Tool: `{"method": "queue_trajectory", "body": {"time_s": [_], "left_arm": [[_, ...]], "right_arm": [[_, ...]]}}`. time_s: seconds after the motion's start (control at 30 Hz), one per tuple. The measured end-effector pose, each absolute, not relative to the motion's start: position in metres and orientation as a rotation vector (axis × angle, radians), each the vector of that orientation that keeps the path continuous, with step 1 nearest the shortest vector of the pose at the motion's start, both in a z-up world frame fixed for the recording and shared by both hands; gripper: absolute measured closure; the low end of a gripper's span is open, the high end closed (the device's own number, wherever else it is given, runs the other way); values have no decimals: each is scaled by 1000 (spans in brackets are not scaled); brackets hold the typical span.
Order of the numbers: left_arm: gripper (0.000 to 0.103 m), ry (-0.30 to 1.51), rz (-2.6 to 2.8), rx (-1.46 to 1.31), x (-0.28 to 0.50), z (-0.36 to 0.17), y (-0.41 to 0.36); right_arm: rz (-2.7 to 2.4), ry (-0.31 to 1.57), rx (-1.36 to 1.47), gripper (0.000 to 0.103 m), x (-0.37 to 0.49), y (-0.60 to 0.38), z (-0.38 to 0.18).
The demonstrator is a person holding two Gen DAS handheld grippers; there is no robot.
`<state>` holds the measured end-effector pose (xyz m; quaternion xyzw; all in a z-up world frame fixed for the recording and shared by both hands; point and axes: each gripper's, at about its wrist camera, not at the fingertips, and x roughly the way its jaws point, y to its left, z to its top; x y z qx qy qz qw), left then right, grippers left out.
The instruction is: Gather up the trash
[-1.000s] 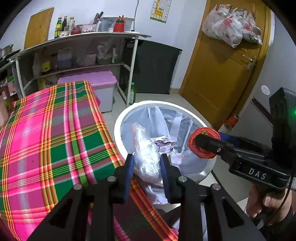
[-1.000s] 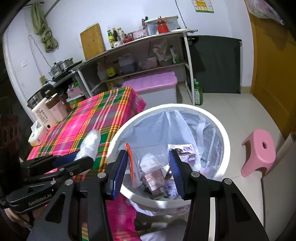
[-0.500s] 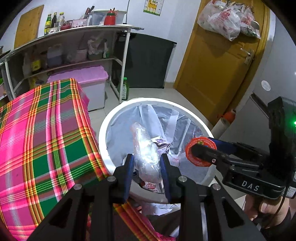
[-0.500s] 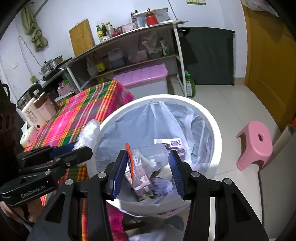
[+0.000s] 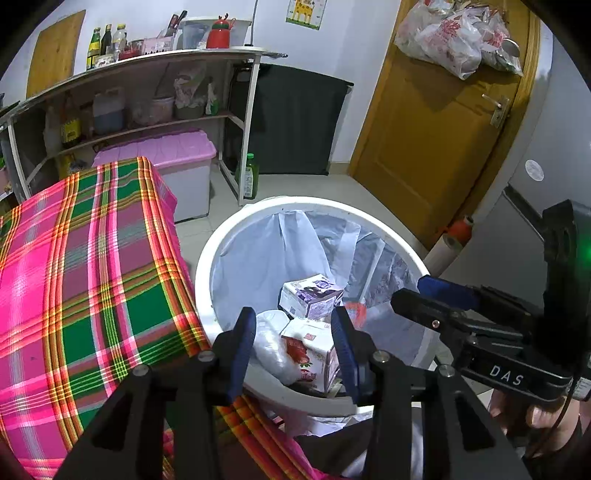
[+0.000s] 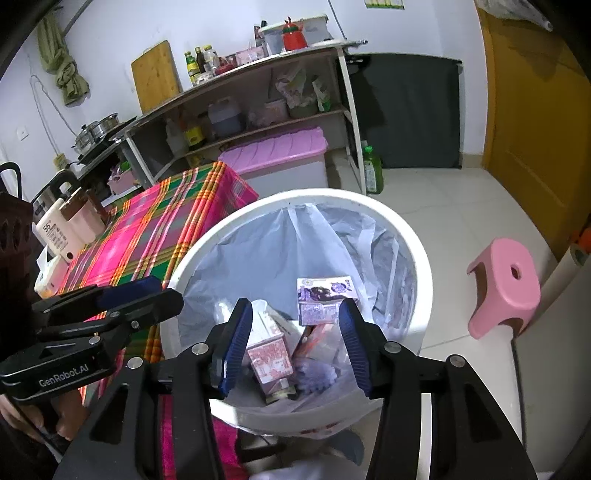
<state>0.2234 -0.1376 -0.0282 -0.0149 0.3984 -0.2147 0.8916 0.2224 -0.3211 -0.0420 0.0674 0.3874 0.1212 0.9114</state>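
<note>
Two grippers hang over one white bin (image 5: 201,266) in a small tiled kitchen, and we see both sets of jaws spread apart with nothing between them. Our left gripper (image 5: 293,341) sits above the bin's near rim; our right gripper (image 6: 295,343) does the same from the other side, and each shows up in the other's view, the left gripper (image 6: 110,299) low on the left and the right gripper (image 5: 424,295) low on the right.

Beside the bin stands a table under a pink and green plaid cloth (image 5: 85,266), its corner just beside the rim. Behind it we see a shelf (image 5: 147,59) with bottles and jars on top and more containers below, a pink-lidded box (image 5: 162,155) on the floor under it, and a green bottle (image 5: 250,177) by the shelf leg. A yellow door (image 5: 436,129) has plastic bags (image 5: 454,33) hung on it. A pink stool (image 6: 506,284) stands on the tiles to the right of the bin.

Inside, a pale liner (image 6: 280,243) covers the wall. On the trash heap we make out a purple carton (image 6: 325,299), a red-printed carton (image 6: 269,358), a clear crumpled bag (image 5: 273,347) and something with a red disc (image 5: 356,310), all lying loose in the bin.
</note>
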Motion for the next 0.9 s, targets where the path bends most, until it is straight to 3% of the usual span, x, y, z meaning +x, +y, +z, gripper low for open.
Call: {"method": "queue_trajectory", "body": {"time_s": [0.9], "left_arm": [[59, 684, -345, -50, 116, 4, -96]], "right_arm": [[295, 662, 20, 52, 108, -285, 4]]}}
